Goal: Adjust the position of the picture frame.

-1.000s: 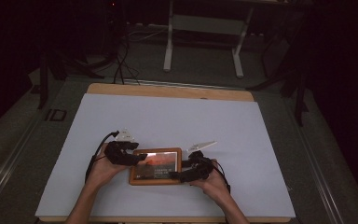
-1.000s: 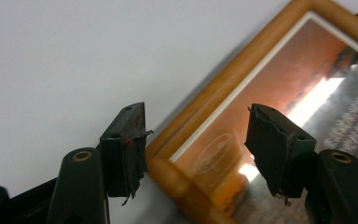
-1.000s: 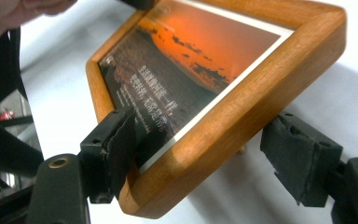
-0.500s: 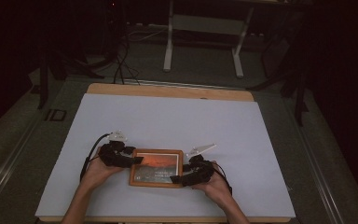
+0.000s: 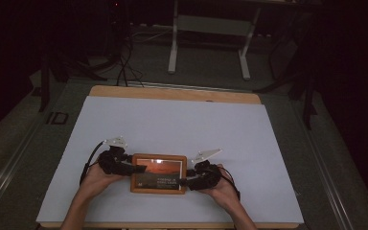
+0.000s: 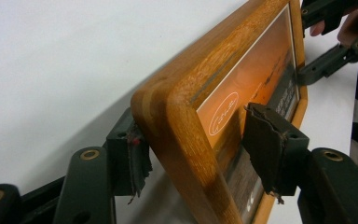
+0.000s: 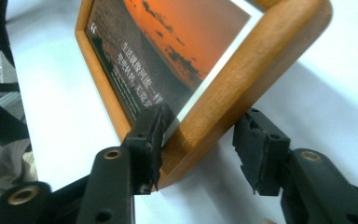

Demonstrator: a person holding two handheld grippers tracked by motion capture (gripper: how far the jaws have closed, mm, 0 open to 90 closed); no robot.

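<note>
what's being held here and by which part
The wooden picture frame, by its two side edges. The left gripper touches it with one pad; the right gripper likewise, both jaws just closing.

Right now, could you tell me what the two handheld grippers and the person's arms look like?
Both the left gripper and the right gripper are black, with brass-coloured rivets in their jaw arms and frayed dark pads. Each carries a pale three-cornered plate on top, and a black cable loops from the left one. The forearms are bare, with no sleeves in view.
</note>
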